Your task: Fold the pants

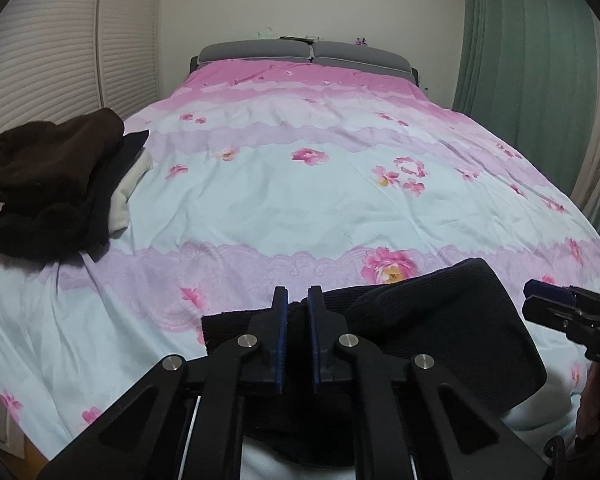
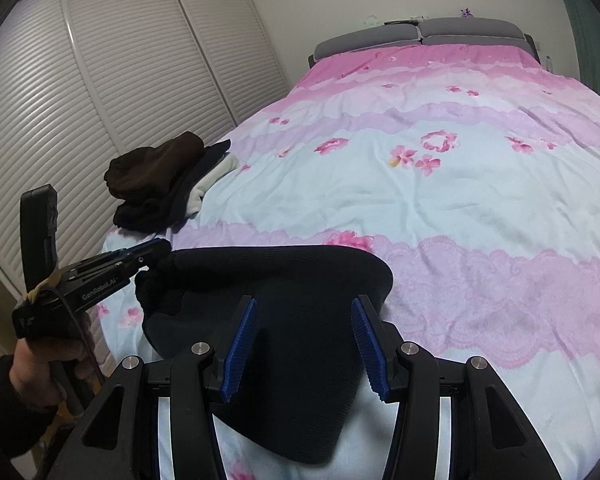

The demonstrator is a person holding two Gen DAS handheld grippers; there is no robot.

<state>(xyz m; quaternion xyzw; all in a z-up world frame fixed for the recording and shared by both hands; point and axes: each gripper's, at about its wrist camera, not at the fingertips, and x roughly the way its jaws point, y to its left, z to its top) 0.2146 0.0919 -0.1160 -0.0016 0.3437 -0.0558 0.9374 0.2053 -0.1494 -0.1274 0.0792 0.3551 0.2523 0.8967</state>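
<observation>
The pants [image 2: 284,320] lie on the near end of the bed [image 1: 300,200], a dark ribbed bundle already folded over on itself, just in front of the lilac lace band printed across the cover. No box, basket or bag shows in either view; the bed alone carries the clothes. The folded bundle's long axis runs across the bed, side to side, parallel to that lace band, with a rounded folded edge on the side farther from the cameras and a bunched end toward the louvered closet doors [image 2: 120,100].

The left gripper [image 1: 298,300] has its jaws closed on that bunched end of the pants, the dark cloth pinched between the blue pads. The right gripper [image 2: 304,312] sits over the middle of the bundle with its jaws standing apart; cloth lies between them, but the pads do not press on it.

A pile of clothes [image 1: 56,188], brown on top with black and white pieces under it, rests on the bed's edge beside the closet doors, well apart from the pants.
</observation>
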